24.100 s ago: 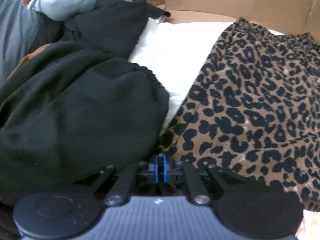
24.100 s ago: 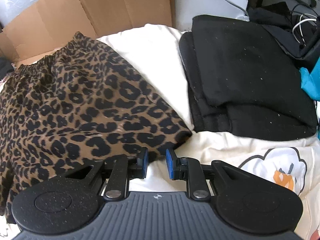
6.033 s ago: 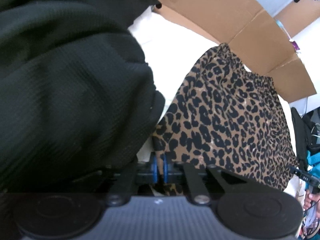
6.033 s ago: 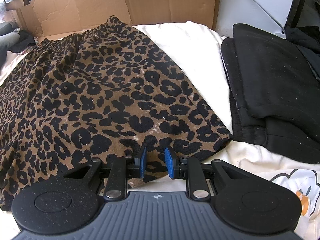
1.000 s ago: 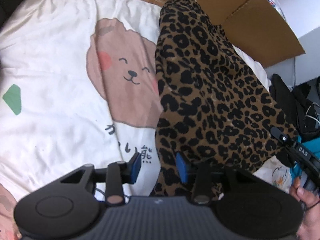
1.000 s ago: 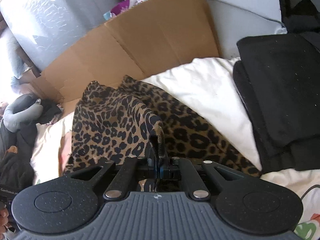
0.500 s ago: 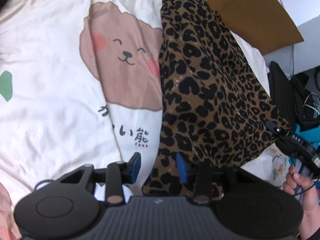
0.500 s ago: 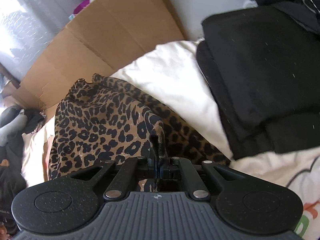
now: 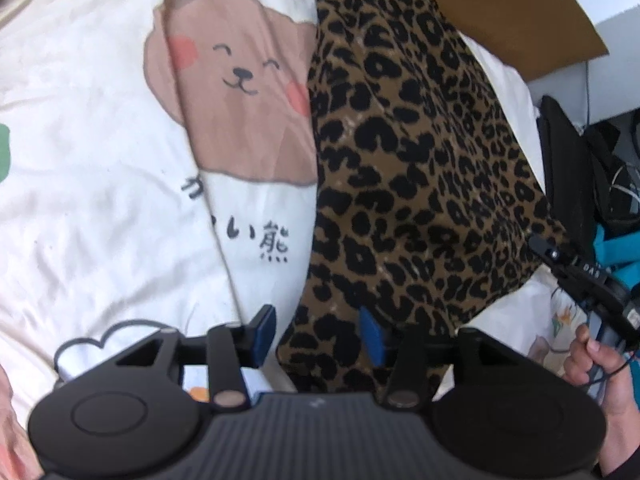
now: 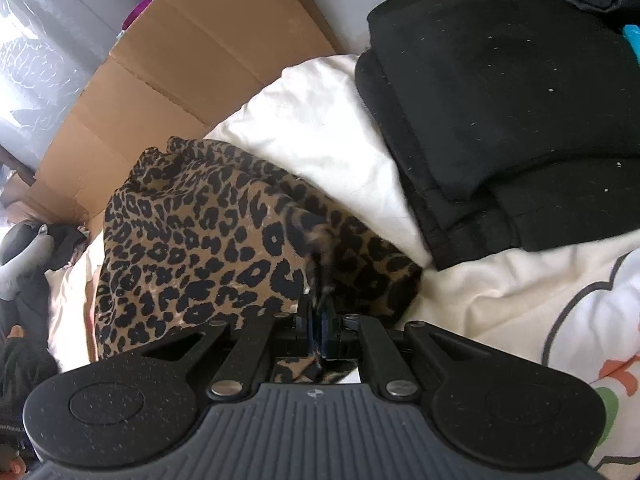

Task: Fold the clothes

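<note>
A leopard-print skirt (image 9: pixel 420 168) lies folded lengthwise on a white sheet, running from the cardboard down to my left gripper (image 9: pixel 317 332). That gripper's jaws are opening; the skirt's near corner lies between the blue pads and they do not press on it. My right gripper (image 10: pixel 318 320) pinches a hem of the skirt (image 10: pixel 200 248) between nearly closed pads that are just starting to part, low over the cloth. In the left wrist view the right gripper (image 9: pixel 576 268) meets the skirt's right corner, with a hand (image 9: pixel 600 364) behind it.
The sheet (image 9: pixel 100 160) carries a bear print (image 9: pixel 240 100). Folded black garments (image 10: pixel 520 100) lie to the right of the skirt. Cardboard (image 10: pixel 192 60) stands behind it. Dark clothes and a grey item (image 10: pixel 24 256) sit at the left, and a teal item (image 9: pixel 612 248) at the right.
My left jaws have spread wider around the skirt's corner. My right gripper has sunk toward the bed and rolled, bringing the pinched hem down onto the skirt.
</note>
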A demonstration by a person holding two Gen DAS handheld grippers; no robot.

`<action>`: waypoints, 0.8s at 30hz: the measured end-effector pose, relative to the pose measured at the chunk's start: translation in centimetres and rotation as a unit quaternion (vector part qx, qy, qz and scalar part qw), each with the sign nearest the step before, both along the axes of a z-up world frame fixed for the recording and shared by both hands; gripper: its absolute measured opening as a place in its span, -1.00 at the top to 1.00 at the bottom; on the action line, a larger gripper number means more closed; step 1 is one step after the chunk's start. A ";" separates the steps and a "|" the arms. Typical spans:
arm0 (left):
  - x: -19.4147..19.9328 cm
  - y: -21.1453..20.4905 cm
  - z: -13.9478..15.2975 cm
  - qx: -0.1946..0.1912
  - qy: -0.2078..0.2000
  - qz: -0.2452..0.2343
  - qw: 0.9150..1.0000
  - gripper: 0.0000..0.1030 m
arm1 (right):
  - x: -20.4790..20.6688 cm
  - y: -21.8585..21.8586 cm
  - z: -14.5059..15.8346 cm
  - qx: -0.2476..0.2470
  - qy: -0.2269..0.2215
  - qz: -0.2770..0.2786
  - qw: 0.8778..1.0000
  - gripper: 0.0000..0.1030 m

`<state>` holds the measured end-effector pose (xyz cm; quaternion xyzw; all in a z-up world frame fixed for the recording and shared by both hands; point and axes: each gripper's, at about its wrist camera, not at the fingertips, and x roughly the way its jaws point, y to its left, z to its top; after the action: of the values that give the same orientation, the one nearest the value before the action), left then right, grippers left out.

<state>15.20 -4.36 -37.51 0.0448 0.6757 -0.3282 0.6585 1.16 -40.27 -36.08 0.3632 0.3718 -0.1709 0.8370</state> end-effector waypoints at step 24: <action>-0.1 0.3 -1.2 0.029 0.001 -0.007 1.000 0.95 | -1.7 -1.9 -0.3 0.039 -0.004 -0.082 0.996 0.99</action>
<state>15.13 -4.04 -38.73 0.0684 0.6851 -0.3134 0.6540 -0.53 -42.13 -36.36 0.4251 0.3438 -0.2228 0.8071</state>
